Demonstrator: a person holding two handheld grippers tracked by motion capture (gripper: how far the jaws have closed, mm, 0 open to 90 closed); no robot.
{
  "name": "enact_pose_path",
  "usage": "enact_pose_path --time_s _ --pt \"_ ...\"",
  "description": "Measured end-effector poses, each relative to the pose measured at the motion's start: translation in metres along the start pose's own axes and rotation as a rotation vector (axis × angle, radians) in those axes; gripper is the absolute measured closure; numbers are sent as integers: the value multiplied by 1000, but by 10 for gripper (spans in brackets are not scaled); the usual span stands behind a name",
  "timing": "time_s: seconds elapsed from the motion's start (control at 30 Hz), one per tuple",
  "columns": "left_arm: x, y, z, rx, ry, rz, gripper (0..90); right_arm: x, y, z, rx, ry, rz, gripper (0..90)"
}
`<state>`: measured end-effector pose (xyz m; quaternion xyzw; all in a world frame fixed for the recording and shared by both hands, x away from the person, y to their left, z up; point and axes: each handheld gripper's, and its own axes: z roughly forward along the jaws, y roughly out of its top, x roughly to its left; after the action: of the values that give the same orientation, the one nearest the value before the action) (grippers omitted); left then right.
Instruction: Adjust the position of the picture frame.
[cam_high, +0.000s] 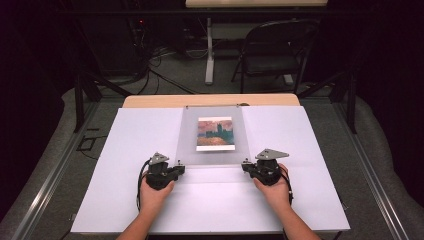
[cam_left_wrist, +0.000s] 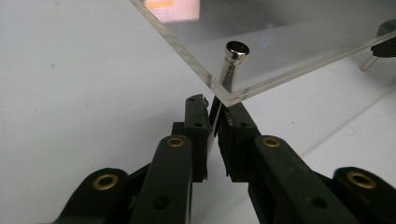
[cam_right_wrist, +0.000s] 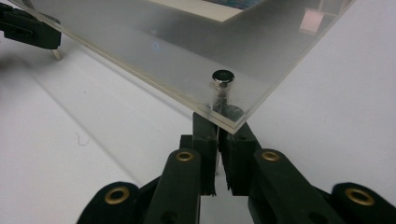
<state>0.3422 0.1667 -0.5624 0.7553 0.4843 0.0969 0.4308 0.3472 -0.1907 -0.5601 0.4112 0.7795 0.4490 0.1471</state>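
We count two hand-held grippers, one clear acrylic frame, one picture inside it, and two metal standoff pins at its near corners. From the high view, the left hand-held gripper (cam_high: 176, 168) and the right hand-held gripper (cam_high: 246, 165) each meet a near corner of the acrylic frame (cam_high: 213, 152), which lies at the middle of the white counter (cam_high: 130, 150) with its near edge raised. The picture (cam_high: 215, 133), a reddish and blue landscape, sits in the frame's centre. We also see one folding chair (cam_high: 272, 52) and one table leg (cam_high: 209, 52) on the floor beyond the counter.

The left gripper view shows what the high view cannot: the left hand-held gripper (cam_left_wrist: 214, 107) has its jaws drawn together on the lower shaft of a standoff pin (cam_left_wrist: 233, 58) that passes through the frame's corner (cam_left_wrist: 289, 51). The right gripper view shows the right hand-held gripper (cam_right_wrist: 218, 122) likewise clamped on the other pin (cam_right_wrist: 222, 78) beneath the corner of the frame (cam_right_wrist: 154, 60), and the other gripper's black jaws (cam_right_wrist: 30, 29) at the far corner.
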Motion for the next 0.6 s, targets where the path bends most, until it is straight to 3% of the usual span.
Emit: enact_pose_path --time_s 0.17,0.3,0.43,0.6 --pt "0 -1 -1 -14 9 3 705 0 -1 0 -1 -7 7 712" --pt "-3 -1 -2 -34 0 -2 551 2 -2 -1 12 -14 -9 585" --pt "-8 -3 -2 -48 11 29 419 6 -4 -4 21 -22 -23 452" --pt "-11 -5 -6 -52 11 50 375 9 -4 -7 31 -19 -25 403"
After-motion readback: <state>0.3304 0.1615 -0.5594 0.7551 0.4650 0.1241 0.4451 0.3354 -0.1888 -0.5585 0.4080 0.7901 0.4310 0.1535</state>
